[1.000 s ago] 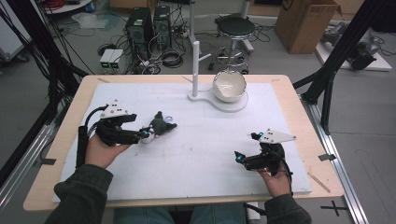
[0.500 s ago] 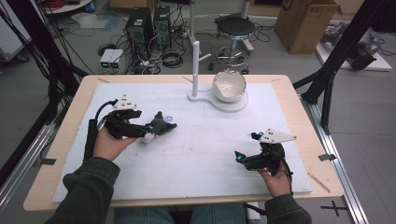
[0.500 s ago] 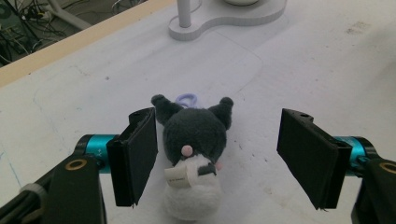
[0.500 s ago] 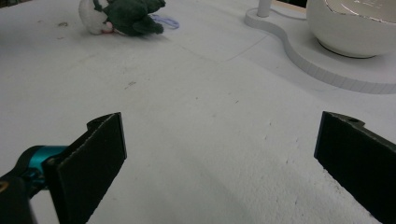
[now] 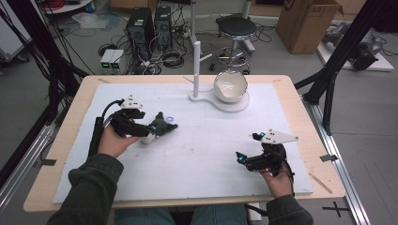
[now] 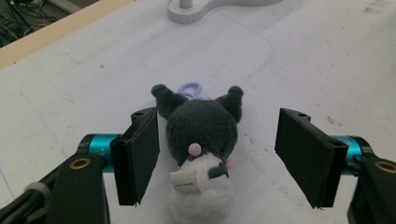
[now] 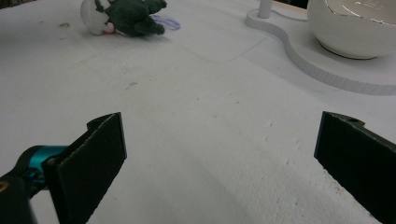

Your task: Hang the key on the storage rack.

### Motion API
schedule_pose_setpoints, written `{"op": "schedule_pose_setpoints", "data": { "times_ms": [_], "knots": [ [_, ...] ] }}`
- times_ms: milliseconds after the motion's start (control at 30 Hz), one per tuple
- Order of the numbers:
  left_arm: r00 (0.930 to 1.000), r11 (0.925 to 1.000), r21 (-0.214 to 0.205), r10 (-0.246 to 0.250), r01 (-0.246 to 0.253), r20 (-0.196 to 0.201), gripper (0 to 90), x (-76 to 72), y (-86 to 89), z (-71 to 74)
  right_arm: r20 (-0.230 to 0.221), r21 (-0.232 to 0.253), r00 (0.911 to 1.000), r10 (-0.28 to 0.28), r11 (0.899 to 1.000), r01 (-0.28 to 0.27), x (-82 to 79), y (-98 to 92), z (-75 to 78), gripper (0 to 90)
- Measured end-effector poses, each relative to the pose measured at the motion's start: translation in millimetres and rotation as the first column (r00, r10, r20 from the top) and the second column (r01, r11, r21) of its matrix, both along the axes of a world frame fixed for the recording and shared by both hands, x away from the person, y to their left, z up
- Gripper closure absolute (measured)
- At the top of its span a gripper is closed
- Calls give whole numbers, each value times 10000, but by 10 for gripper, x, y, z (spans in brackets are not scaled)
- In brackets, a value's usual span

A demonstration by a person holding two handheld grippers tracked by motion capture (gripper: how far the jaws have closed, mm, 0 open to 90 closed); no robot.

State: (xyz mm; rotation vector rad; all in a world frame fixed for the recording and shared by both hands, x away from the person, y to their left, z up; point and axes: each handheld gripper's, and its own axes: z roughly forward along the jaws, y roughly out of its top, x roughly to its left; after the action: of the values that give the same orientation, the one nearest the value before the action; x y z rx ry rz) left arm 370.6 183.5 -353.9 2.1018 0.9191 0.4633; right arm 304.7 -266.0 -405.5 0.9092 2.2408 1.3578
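I have the left gripper [image 5: 157,130] low over the white mat [image 5: 202,164], toward the left edge of the table [image 5: 61,140]. A small plush toy [image 6: 201,140] lies between its jaws: dark grey head with two ears, a white body, a pink nose, a paper tag at the neck and a pale purple loop just behind the head. The jaws have just been closing in on it. In the left gripper view the one pad at the left of that view sits right against the toy's ear and cheek, while the other pad stands apart from it with mat showing between, so the toy is not clamped. It rests on the mat.

My right gripper [image 5: 241,159] hovers near the front right corner of the mat, well apart from the toy. Its jaws are wide apart with bare mat between them.

At the far edge of the mat, near the middle, a white stand [image 5: 220,101] with an upright post carries a white bowl [image 5: 230,86].
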Motion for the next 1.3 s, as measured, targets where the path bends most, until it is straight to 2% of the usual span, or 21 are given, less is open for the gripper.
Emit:
{"op": "schedule_pose_setpoints", "data": {
  "times_ms": [133,267,767,1067,1100,1300],
  "knots": [
    [9999,10000,-6,-79,79,-98,304,20,-7,-54,-43,9,10000,21,10000,-21,-1,0,0,14],
    [9994,9997,228,-57,65,-347,301,64,-31,-120,-18,56,10000,54,10000,-54,1,-1,0,14],
    [9979,9970,777,-12,63,-650,303,169,-106,-254,-40,59,10000,86,9999,-86,6,-1,-5,14],
    [9968,9930,1180,104,-10,-792,307,201,-140,-317,10,70,9999,162,9998,-162,3,-1,-1,14],
    [9963,9905,1375,91,28,-859,308,208,-159,-337,30,55,9998,174,9998,-174,5,-1,-2,14],
    [9957,9869,1614,109,41,-922,315,222,-202,-387,15,92,9999,155,9998,-156,0,0,1,14]
  ]
}}
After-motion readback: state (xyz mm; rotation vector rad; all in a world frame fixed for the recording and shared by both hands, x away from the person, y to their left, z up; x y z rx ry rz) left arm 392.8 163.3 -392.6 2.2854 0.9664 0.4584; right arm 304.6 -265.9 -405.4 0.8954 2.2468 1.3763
